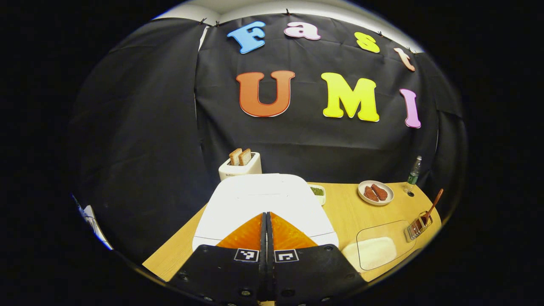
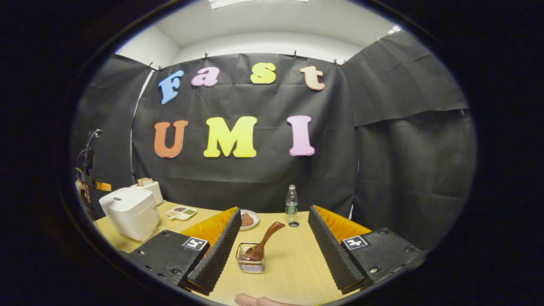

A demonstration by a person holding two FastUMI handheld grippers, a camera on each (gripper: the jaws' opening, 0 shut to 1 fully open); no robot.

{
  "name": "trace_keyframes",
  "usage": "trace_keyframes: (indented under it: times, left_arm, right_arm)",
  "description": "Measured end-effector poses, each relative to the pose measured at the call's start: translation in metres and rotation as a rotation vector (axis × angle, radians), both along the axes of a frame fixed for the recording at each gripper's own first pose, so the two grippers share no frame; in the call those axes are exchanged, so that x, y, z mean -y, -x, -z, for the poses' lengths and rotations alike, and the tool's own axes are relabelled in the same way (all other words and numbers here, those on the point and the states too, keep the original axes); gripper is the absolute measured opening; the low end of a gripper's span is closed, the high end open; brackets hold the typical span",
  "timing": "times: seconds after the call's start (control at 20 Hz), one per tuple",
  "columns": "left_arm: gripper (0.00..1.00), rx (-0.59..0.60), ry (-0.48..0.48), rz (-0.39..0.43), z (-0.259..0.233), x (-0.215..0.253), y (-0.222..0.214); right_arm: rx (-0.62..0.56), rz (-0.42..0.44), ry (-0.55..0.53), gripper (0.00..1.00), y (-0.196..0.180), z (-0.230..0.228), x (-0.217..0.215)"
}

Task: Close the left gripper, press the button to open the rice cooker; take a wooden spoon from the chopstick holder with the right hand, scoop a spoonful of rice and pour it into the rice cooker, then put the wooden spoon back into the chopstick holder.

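Rice cooker (image 1: 263,204) button behind claw (image 1: 266,221)

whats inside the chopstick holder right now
A wooden spoon stands tilted in the chopstick holder, handle leaning up to the right. Its lower end sits behind the wire walls, so how it rests at the bottom cannot be seen.

Light wooden table (image 2: 293,263). On it: white rice cooker (image 2: 127,210) at left, toaster (image 2: 149,189) behind it, small sectioned dish (image 2: 182,212), plate (image 2: 248,219), bottle (image 2: 291,202) at far edge, wire chopstick holder (image 2: 250,258) near, clear container (image 1: 378,250).
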State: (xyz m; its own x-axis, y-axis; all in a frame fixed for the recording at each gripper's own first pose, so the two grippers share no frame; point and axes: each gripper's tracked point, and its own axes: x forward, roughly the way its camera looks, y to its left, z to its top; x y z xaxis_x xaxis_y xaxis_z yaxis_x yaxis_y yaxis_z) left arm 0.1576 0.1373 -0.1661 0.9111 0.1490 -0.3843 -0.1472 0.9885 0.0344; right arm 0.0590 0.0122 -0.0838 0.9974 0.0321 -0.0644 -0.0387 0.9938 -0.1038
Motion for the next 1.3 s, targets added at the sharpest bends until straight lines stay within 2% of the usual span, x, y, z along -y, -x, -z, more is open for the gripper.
trace_keyframes:
  times: [0.3,0.35,0.4,0.45,0.65,0.7,0.75,0.8,0.85,0.9,0.95,1.0,1.1,1.15,1.25,1.3]
  left_arm:
    - [0.00,-0.077,0.035,-0.001,0.032,-0.004,-0.019]
    - [0.00,-0.084,0.035,-0.005,0.035,-0.005,-0.020]
    - [0.00,-0.074,0.028,-0.002,0.034,-0.005,-0.023]
    - [0.00,-0.078,0.026,-0.004,0.036,-0.005,-0.024]
    - [0.00,-0.098,0.046,-0.032,0.039,-0.003,-0.017]
    - [0.00,-0.101,0.041,-0.033,0.039,-0.002,-0.015]
    - [0.00,-0.107,0.038,-0.032,0.042,-0.002,-0.015]
    - [0.00,-0.121,0.039,-0.038,0.047,-0.002,-0.015]
    - [0.01,-0.111,0.026,-0.036,0.042,-0.002,-0.013]
    - [0.00,-0.118,0.019,-0.033,0.043,-0.001,-0.012]
    - [0.00,-0.111,0.020,-0.032,0.041,-0.002,-0.012]
    - [0.00,-0.107,0.026,-0.032,0.042,-0.002,-0.012]
    - [0.00,-0.090,0.041,-0.033,0.039,-0.003,-0.013]
    - [0.00,-0.082,0.040,-0.032,0.036,-0.003,-0.011]
    - [0.00,-0.039,0.010,-0.034,0.019,-0.002,-0.008]
    - [0.00,-0.008,-0.015,-0.033,0.008,-0.003,-0.005]
  right_arm:
    - [-0.007,-0.026,-0.028,1.00,-0.007,0.010,-0.005]
    - [-0.016,-0.027,-0.034,0.96,-0.009,0.013,-0.007]
    - [-0.023,-0.030,-0.039,0.96,-0.010,0.016,-0.007]
    - [-0.029,-0.036,-0.040,1.00,-0.010,0.018,-0.009]
    - [-0.040,-0.035,-0.042,1.00,-0.013,0.021,-0.008]
    - [-0.042,-0.033,-0.043,0.96,-0.013,0.022,-0.007]
    - [-0.045,-0.034,-0.044,1.00,-0.013,0.023,-0.007]
    - [-0.050,-0.036,-0.046,1.00,-0.013,0.025,-0.008]
    - [-0.053,-0.041,-0.049,1.00,-0.011,0.025,-0.009]
    - [-0.059,-0.050,-0.044,0.96,-0.012,0.027,-0.012]
    - [-0.068,-0.052,-0.030,1.00,-0.011,0.029,-0.013]
    - [-0.073,-0.048,-0.019,0.96,-0.011,0.032,-0.012]
    - [-0.077,-0.043,-0.014,0.96,-0.009,0.034,-0.010]
    - [-0.084,-0.042,-0.012,1.00,-0.008,0.036,-0.010]
    - [-0.108,-0.040,0.000,1.00,-0.008,0.048,-0.009]
    - [-0.116,-0.038,0.010,0.96,-0.008,0.053,-0.008]
